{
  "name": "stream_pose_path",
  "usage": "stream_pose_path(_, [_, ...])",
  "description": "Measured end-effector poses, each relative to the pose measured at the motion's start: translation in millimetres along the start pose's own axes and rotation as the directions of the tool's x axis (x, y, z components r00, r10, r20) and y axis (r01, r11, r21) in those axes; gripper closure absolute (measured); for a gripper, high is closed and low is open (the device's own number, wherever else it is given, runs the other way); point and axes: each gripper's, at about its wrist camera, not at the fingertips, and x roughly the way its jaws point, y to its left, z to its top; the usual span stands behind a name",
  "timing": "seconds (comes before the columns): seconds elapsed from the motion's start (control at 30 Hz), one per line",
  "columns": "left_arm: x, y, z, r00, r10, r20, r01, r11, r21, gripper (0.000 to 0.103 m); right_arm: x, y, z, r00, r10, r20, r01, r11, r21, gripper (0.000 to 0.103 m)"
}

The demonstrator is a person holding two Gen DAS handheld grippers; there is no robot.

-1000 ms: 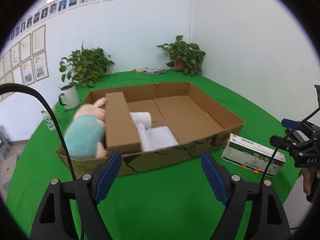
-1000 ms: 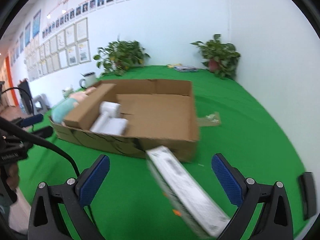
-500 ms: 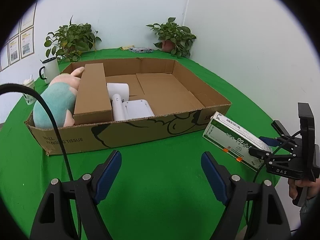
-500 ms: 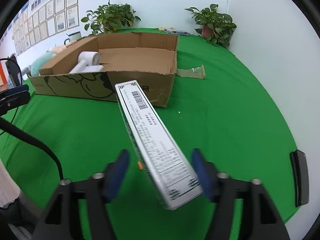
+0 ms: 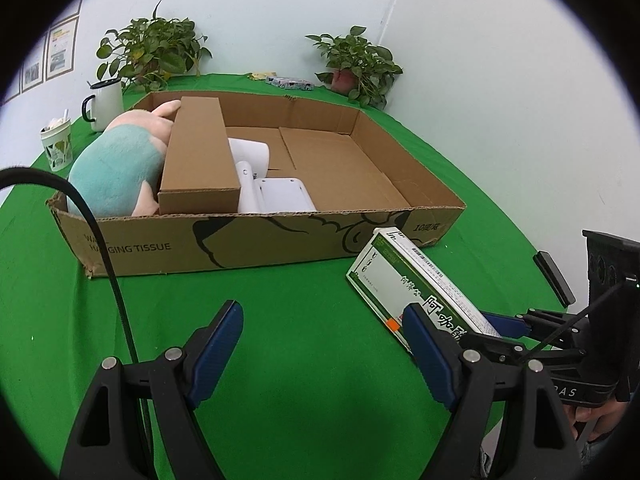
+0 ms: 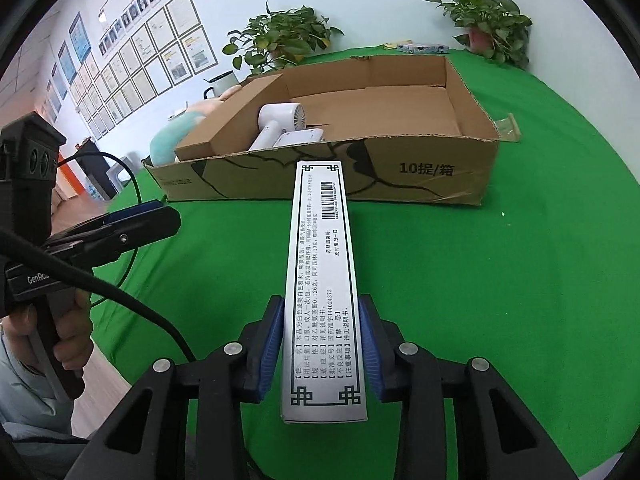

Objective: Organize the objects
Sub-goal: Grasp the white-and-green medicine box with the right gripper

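My right gripper (image 6: 322, 340) is shut on a long white and green medicine box (image 6: 322, 280), held level above the green table, its far end pointing at the front wall of the cardboard tray (image 6: 440, 176). The medicine box also shows in the left wrist view (image 5: 408, 280), just right of the tray (image 5: 240, 240). The tray holds a plush toy (image 5: 116, 168), a long brown carton (image 5: 196, 152) and a white hair dryer (image 5: 256, 176); its right half is bare. My left gripper (image 5: 324, 344) is open and empty over the table, in front of the tray.
Two potted plants (image 5: 152, 52) (image 5: 356, 64), a white mug (image 5: 104, 104) and a paper cup (image 5: 56, 144) stand behind and left of the tray. A small packet (image 6: 508, 128) lies right of it. The round table's edge runs close on the right.
My right gripper has closed on the medicine box and lifted it off the table, turning it toward the tray. My left gripper has dropped lower and drawn back a little.
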Motion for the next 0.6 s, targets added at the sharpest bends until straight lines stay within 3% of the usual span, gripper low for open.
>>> stream_pose_path(0.17, [12, 4, -4, 0.998, -0.038, -0.042, 0.036, 0.998, -0.042, 0.021, -1, 3, -1, 0.999, 0.035, 0.003, -0.035, 0.999, 0.01, 0.068])
stream_pose_path(0.3, [23, 1, -8, 0.993, -0.077, -0.087, 0.072, 0.996, -0.057, 0.021, 2, -22, 3, 0.997, 0.072, 0.019, -0.074, 0.991, 0.11, 0.068])
stream_pose_path(0.33, [25, 1, -9, 0.992, -0.082, -0.096, 0.076, 0.995, -0.061, 0.021, 0, -26, 3, 0.999, 0.046, 0.025, -0.049, 0.992, 0.114, 0.064])
stream_pose_path(0.4, [28, -1, -11, 0.99, -0.091, -0.104, 0.084, 0.994, -0.068, 0.021, -2, -33, 4, 0.999, -0.043, 0.018, 0.041, 0.992, 0.115, 0.044])
stream_pose_path(0.43, [30, -1, -11, 0.989, -0.099, -0.108, 0.091, 0.993, -0.073, 0.021, -3, -35, 3, 0.997, -0.073, 0.016, 0.071, 0.991, 0.117, 0.026])
stream_pose_path(0.47, [32, -2, -11, 0.988, -0.106, -0.112, 0.097, 0.992, -0.077, 0.021, -5, -37, 3, 0.995, -0.097, 0.024, 0.093, 0.989, 0.117, 0.02])
stream_pose_path(0.6, [40, -6, -7, 0.982, -0.134, -0.13, 0.123, 0.989, -0.087, 0.021, -6, -24, -3, 0.991, -0.133, 0.029, 0.132, 0.99, 0.045, 0.011])
